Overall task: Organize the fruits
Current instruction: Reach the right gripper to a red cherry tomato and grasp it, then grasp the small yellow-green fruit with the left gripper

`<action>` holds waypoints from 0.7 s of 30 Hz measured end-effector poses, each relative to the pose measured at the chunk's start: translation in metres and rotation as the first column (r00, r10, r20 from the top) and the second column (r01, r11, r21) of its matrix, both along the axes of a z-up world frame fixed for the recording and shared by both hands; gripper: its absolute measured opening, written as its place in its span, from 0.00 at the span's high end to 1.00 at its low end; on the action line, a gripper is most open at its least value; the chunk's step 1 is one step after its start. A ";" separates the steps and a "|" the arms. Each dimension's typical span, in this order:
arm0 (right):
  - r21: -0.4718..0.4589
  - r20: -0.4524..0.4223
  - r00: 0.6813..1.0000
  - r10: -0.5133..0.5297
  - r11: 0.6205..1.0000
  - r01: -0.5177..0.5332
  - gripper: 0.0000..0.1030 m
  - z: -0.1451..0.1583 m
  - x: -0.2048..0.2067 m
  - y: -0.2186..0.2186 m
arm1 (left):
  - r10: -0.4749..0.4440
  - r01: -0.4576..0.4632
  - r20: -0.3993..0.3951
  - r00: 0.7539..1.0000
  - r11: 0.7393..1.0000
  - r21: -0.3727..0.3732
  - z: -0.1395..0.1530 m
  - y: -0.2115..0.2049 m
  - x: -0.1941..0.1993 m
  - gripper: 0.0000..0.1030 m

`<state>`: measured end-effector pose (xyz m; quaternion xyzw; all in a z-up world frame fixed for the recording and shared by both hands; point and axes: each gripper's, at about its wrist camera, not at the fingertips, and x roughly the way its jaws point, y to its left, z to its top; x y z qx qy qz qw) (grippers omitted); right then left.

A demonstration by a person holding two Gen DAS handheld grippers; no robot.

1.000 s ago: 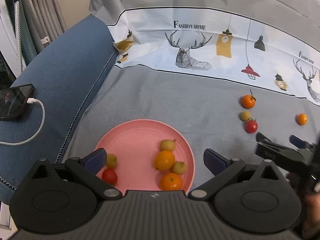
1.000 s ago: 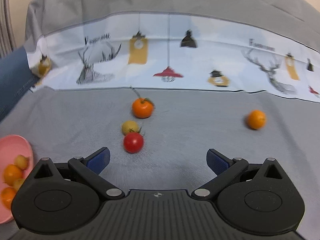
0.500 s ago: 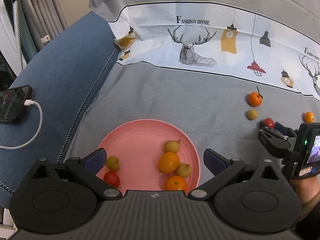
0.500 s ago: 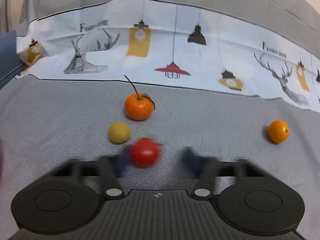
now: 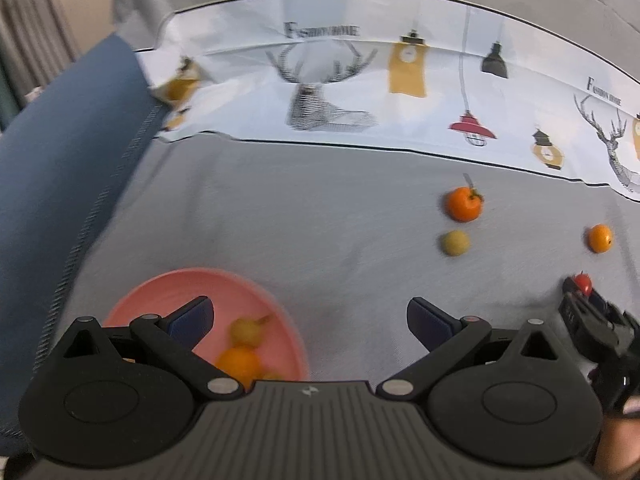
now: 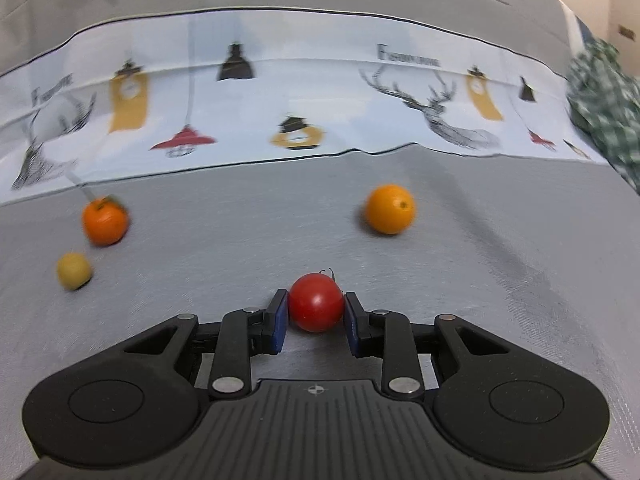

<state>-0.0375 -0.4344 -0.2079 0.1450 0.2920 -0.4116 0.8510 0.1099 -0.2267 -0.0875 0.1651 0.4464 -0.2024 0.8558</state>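
My right gripper [image 6: 316,316] is shut on a small red tomato [image 6: 316,307], both blue pads pressed against its sides just over the grey cloth; from the left wrist view the same right gripper [image 5: 580,294] and tomato [image 5: 583,282] appear at the right edge. My left gripper [image 5: 310,322] stands open above the pink plate [image 5: 160,292], which holds several fruits, among them a yellow one [image 5: 246,330] and an orange [image 5: 238,362]. On the cloth lie a stemmed orange [image 6: 105,222], a small yellow fruit [image 6: 74,270] and a plain orange [image 6: 390,209].
A white printed band with deer and lamps [image 6: 300,92] crosses the grey cloth behind the fruit. A blue cushion [image 5: 60,184] borders the cloth on the left, and green checked fabric [image 6: 604,108] lies at the far right.
My right gripper went from wide open to shut on the red tomato and has carried it to the right, away from the yellow fruit. My left gripper moved forward, so the plate now sits lower in view.
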 end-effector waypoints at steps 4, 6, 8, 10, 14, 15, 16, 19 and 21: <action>0.000 0.016 1.000 -0.002 1.000 0.002 0.71 -0.002 -0.001 -0.001 | -0.050 0.050 -0.008 0.999 0.999 -0.015 -0.020 -0.039 0.011 0.00; 0.008 0.026 1.000 -0.004 1.000 0.004 0.71 -0.002 -0.002 -0.002 | -0.083 0.083 -0.012 0.996 0.997 -0.003 -0.033 -0.059 0.016 0.00; 0.013 0.031 1.000 -0.006 1.000 0.005 0.71 -0.001 -0.002 -0.002 | -0.111 0.111 -0.022 0.994 0.994 -0.002 -0.045 -0.077 0.022 0.00; 0.017 0.035 0.999 -0.006 1.000 0.005 0.71 -0.001 -0.002 -0.004 | -0.117 0.117 -0.042 0.992 0.993 -0.005 -0.057 -0.094 0.030 0.00; 0.025 0.044 0.999 -0.008 1.000 0.007 0.70 -0.002 -0.002 -0.006 | -0.125 0.126 -0.129 0.984 0.992 -0.002 -0.081 -0.120 0.049 0.00; 0.024 0.044 0.999 -0.008 1.000 0.007 0.70 -0.002 -0.002 -0.006 | -0.137 0.139 -0.162 0.977 0.990 -0.001 -0.087 -0.126 0.053 0.00; 0.021 0.044 0.999 -0.008 1.000 0.007 0.70 -0.002 -0.002 -0.006 | -0.154 0.156 -0.199 0.968 0.988 -0.001 -0.092 -0.131 0.056 0.00; 0.009 0.039 0.999 -0.008 1.000 0.007 0.70 -0.003 0.000 -0.004 | -0.167 0.171 -0.216 0.962 0.985 0.004 -0.100 -0.139 0.058 0.16; 0.004 0.039 0.999 -0.009 1.000 0.009 0.70 -0.003 0.000 -0.003 | -0.161 0.163 -0.196 0.967 0.987 -0.010 -0.097 -0.140 0.057 0.37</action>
